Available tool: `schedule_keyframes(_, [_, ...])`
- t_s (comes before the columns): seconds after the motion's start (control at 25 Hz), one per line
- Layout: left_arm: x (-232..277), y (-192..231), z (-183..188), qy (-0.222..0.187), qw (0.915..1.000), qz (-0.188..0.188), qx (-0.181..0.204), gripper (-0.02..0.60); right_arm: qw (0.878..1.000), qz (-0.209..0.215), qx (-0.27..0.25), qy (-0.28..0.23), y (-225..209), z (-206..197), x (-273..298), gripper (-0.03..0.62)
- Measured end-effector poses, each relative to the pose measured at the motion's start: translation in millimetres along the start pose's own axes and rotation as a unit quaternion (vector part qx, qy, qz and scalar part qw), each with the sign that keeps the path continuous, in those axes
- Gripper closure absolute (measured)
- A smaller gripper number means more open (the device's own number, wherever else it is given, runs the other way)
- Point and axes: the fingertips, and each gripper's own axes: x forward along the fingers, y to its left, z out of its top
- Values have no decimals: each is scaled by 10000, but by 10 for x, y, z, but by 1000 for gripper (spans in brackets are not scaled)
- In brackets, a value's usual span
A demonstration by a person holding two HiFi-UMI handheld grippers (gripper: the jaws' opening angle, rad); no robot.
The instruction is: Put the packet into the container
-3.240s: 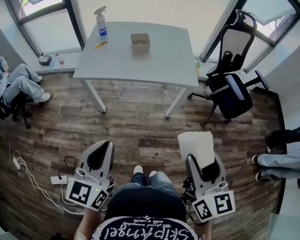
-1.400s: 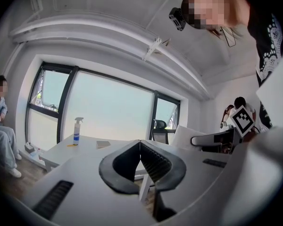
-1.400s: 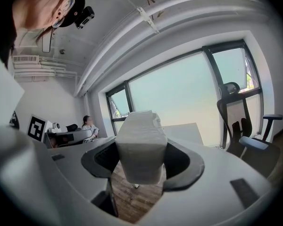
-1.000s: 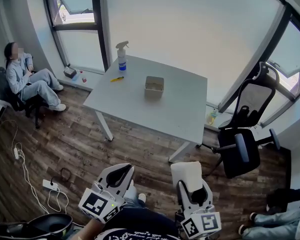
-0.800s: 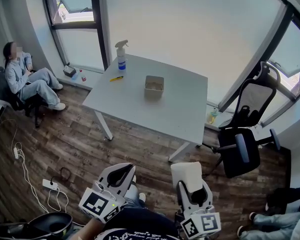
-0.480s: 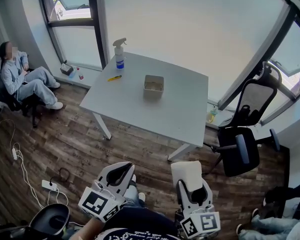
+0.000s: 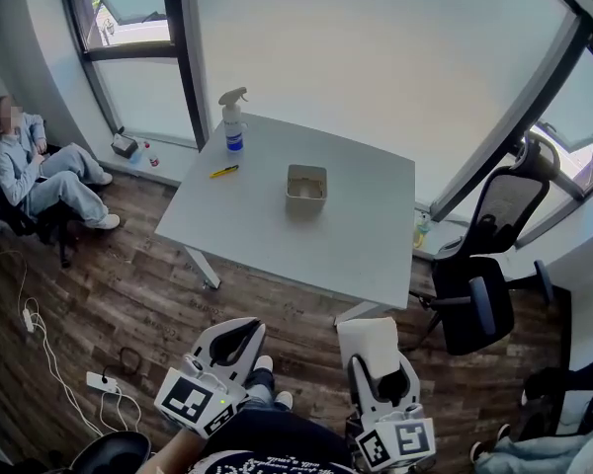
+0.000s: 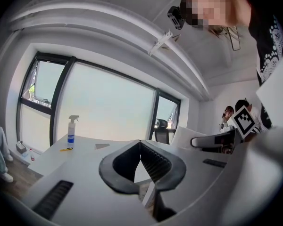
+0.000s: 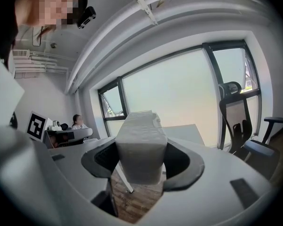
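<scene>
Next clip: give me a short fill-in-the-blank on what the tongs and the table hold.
The right tongs are shut on the ____.
The left tongs are ____, with nothing between them.
The container stands on the ____.
Missing words: packet; shut; table.

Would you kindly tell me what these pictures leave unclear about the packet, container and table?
Contents of the container: head view, too small to tell.
The container itself: absent from the right gripper view, where the packet in the right hand-held gripper fills the middle.
The yellow item on the table: head view, too small to identify.
Any print on the packet: none legible in either view.
</scene>
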Motion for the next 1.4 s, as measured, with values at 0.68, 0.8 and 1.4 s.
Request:
schedule_keyframes(0.68, [143,750,88,40,10000,0,11,574,10000,54,5,-31,331,104,705,322])
schedule_keyframes(0.8, [132,831,86,77,10000,6,38,574,10000,50,29,-36,374,104,744,322])
schedule_keyframes(1.4, [216,871,31,161,9998,37,-103,574,9999,88,32,104,345,108,846,322])
